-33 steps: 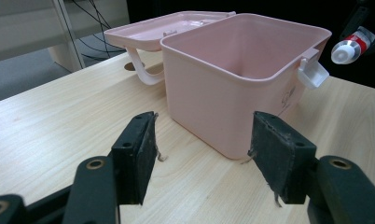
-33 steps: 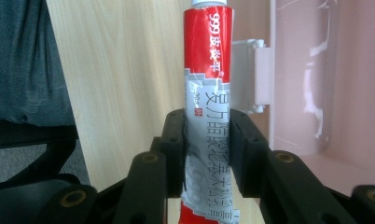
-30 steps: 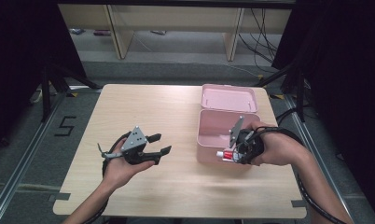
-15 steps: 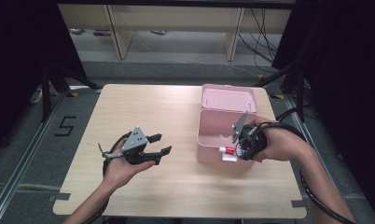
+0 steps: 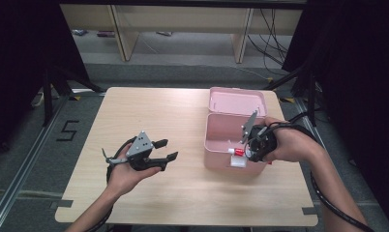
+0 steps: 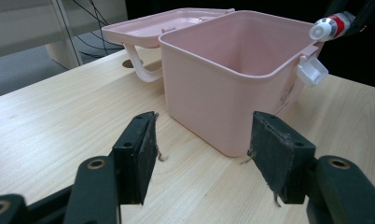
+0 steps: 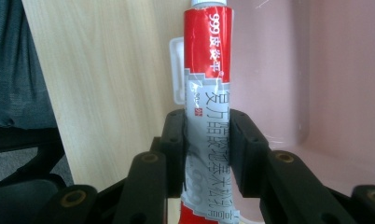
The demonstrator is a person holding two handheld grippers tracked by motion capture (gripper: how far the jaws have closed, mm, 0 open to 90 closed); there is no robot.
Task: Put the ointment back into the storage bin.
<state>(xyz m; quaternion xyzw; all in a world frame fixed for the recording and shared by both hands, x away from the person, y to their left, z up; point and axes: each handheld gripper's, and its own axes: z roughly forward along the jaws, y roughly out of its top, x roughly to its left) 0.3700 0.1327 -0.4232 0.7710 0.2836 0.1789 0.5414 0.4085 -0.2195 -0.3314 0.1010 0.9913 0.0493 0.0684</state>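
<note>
Right gripper (image 5: 248,147): jaws clamped on a red and silver tube (image 7: 206,112), pads pressing its flat sides. In the right gripper view the tube runs up between the jaws, with its white cap end at the top of the frame. In the high view the white cap end pokes out over the near right rim of the pink box (image 5: 216,145). In the left gripper view the tube's capped tip (image 6: 329,27) sits just above the box's far rim, right by the white latch (image 6: 311,71).

Pink box: stands on the wooden counter (image 5: 149,111), right of centre. Lid (image 5: 236,102) swung fully open and lying behind the box, its inner side facing up. Inside of the box looks bare where visible. A pink handle (image 6: 138,63) shows between lid and box wall in the left gripper view.

Left gripper (image 5: 166,150): jaws apart, nothing between them. It is held in the left hand (image 5: 122,171) low over the counter, well to the left of the box, jaws pointing toward it. The left gripper view looks at the box's near corner through the gap between the jaws.

Right hand (image 5: 289,145) is beside the box's right wall.
</note>
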